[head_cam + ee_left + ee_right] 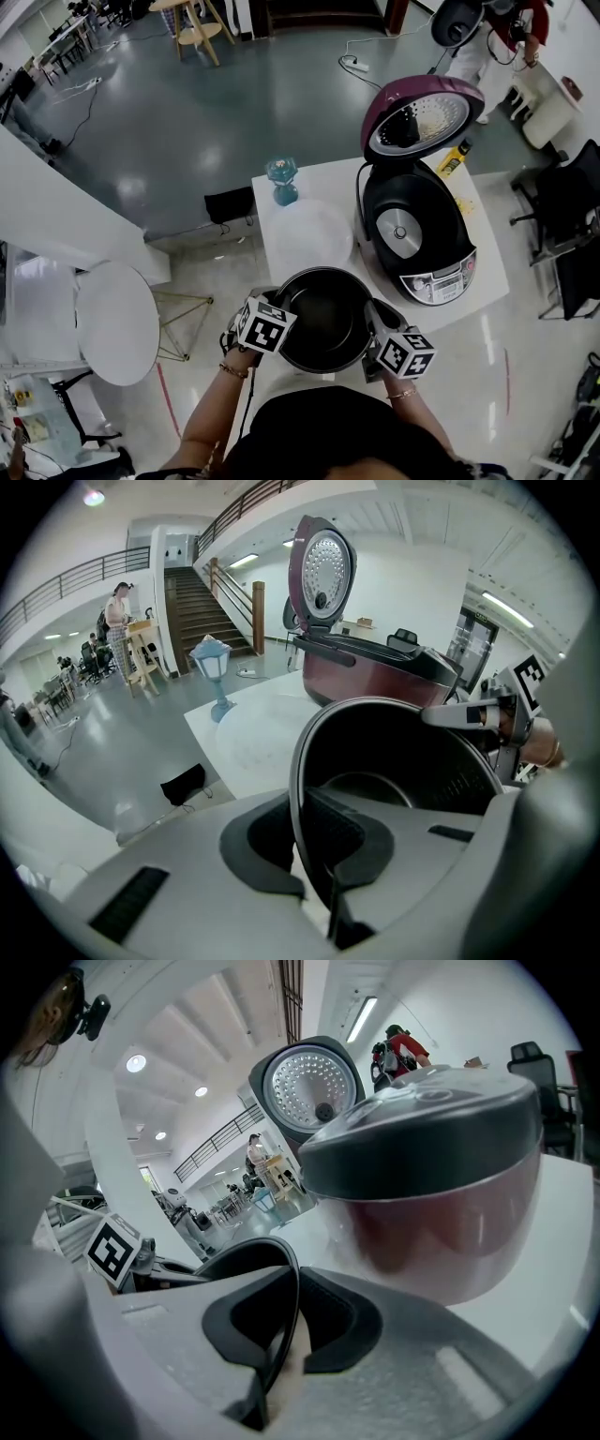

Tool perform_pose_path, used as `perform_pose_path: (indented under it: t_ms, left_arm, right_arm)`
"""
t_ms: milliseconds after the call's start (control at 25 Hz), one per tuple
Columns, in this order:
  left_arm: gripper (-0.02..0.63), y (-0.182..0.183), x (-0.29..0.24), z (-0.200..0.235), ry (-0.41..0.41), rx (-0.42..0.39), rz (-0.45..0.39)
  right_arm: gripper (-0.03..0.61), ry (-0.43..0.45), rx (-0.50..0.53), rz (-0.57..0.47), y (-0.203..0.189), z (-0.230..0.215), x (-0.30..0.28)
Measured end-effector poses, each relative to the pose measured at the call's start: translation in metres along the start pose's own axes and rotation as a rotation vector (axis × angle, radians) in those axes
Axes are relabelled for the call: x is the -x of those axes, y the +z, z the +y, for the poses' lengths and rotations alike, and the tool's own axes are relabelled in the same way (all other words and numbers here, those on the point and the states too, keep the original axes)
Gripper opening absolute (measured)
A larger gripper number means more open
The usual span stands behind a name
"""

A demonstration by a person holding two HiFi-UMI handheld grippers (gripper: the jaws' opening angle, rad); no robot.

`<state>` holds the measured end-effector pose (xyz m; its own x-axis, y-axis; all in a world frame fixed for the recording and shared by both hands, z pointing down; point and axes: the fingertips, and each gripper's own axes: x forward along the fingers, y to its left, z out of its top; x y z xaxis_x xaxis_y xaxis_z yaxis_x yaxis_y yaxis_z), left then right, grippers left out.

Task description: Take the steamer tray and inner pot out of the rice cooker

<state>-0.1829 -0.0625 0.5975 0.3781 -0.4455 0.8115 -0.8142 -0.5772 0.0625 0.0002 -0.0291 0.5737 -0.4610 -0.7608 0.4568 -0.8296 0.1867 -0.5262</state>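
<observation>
Pot removal was the step in hand. The inner pot (323, 319) was already out of the open rice cooker (417, 239) and hung over the near edge of the tabletop (487, 281). The left claw (298, 829) and right claw (284, 1321) were each clamped on opposite sides of its thin rim. A pale round piece, probably the steamer tray (309, 234), lay on the tabletop beside the cooker. The next move likely called for lowering the pot level onto a bare spot, both claws in step, before either let go.
</observation>
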Motion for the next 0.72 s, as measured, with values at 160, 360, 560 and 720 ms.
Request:
perform_pose_path:
  t_ms: [160,360,560,720]
  left_arm:
    - [0.012,0.0,0.0,-0.001,0.005,-0.02,-0.038]
    - [0.012,-0.006,0.001,-0.003,0.017,-0.064,-0.024]
    - [0.055,-0.005,0.013,-0.003,0.0,-0.039,-0.046]
    - [0.167,-0.003,0.02,-0.006,-0.012,-0.02,-0.072]
  right_arm:
    - [0.031,0.011,0.019,-0.008,0.0,0.001,0.0]
    - [0.031,0.013,0.042,-0.005,0.0,0.001,-0.001]
    - [0.056,0.035,0.03,-0.031,0.008,0.006,0.005]
    - [0.064,0.032,0.03,-0.031,0.012,0.004,0.007]
